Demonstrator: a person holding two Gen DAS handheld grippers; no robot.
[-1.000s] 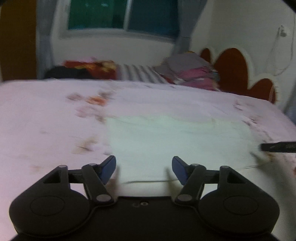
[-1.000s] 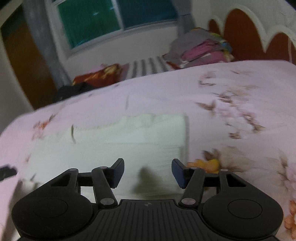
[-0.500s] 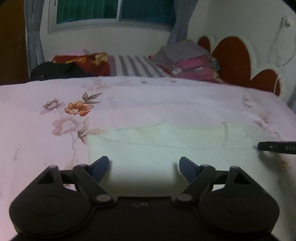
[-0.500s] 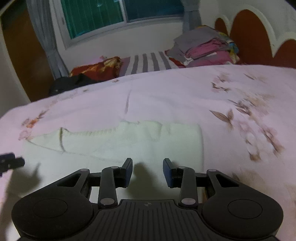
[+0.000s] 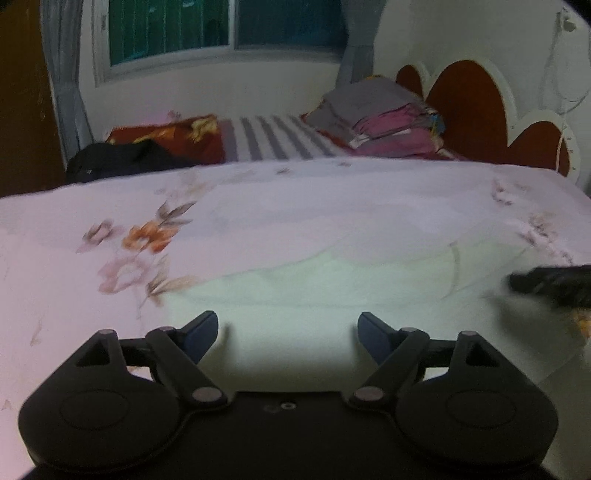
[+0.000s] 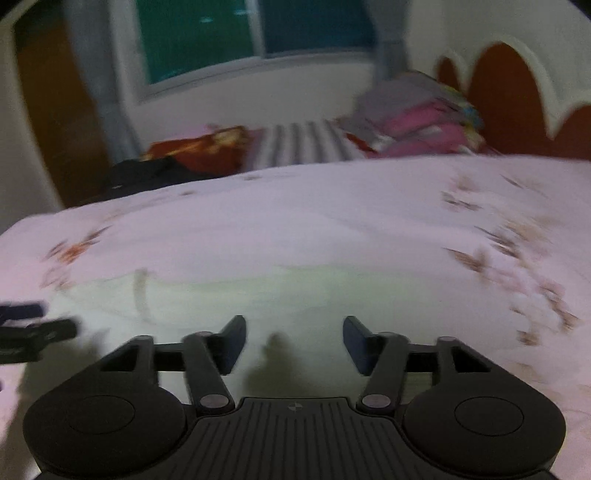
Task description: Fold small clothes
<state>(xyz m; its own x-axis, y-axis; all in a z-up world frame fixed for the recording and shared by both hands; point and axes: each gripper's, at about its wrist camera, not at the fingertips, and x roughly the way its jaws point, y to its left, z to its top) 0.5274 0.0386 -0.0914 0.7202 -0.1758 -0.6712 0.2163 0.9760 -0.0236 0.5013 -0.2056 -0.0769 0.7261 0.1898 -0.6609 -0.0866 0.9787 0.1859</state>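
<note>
A pale cream garment [image 5: 314, 291] lies flat on the pink flowered bedsheet [image 5: 258, 214], folded into a wide strip. My left gripper [image 5: 287, 326] hovers open over its left part, nothing between the blue pads. In the right wrist view the same garment [image 6: 288, 299] spreads below my right gripper [image 6: 294, 339], whose jaws are opening with nothing between them. The right gripper's tip [image 5: 550, 282] shows at the right edge of the left wrist view, and the left gripper's tip [image 6: 33, 328] at the left edge of the right wrist view.
At the far side of the bed lie a stack of folded clothes [image 5: 384, 125], a striped cloth [image 5: 280, 136], a red patterned cloth [image 5: 177, 136] and a black garment [image 5: 122, 162]. A red scalloped headboard [image 5: 476, 107] stands at the right, a window [image 5: 221, 29] behind.
Both grippers have slid sideways over the garment. The left jaws widened. The right jaws narrowed half a second ago and now stand wider apart.
</note>
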